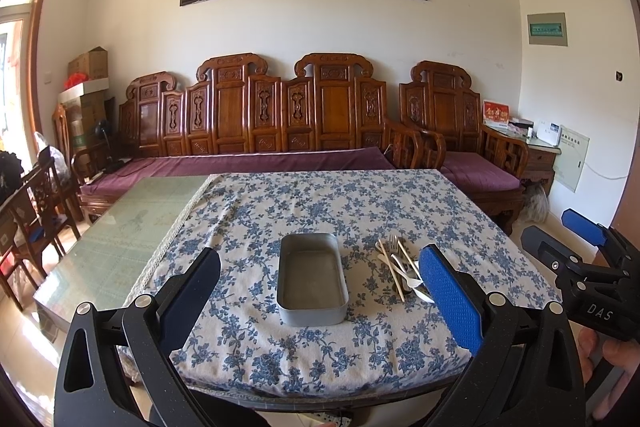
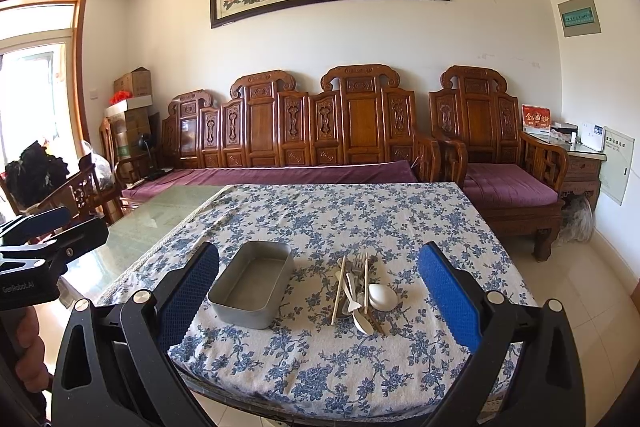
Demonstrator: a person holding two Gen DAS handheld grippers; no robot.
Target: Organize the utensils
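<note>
Spoon bowl [image 2: 383, 296] clear in right view, hidden in left

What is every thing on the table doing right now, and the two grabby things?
Metal tin: empty, upright on the tablecloth.
Utensil pile: jumbled heap beside the tin, untouched.
Left hand-held gripper: open, holding nothing.
Right hand-held gripper: open, holding nothing.
Tablecloth: spread over part of the table.

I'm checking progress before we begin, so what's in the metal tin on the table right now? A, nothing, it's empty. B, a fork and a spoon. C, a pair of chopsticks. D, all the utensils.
A: the metal tin shows only its bare floor, while the utensils lie piled on the tablecloth beside it.
</note>
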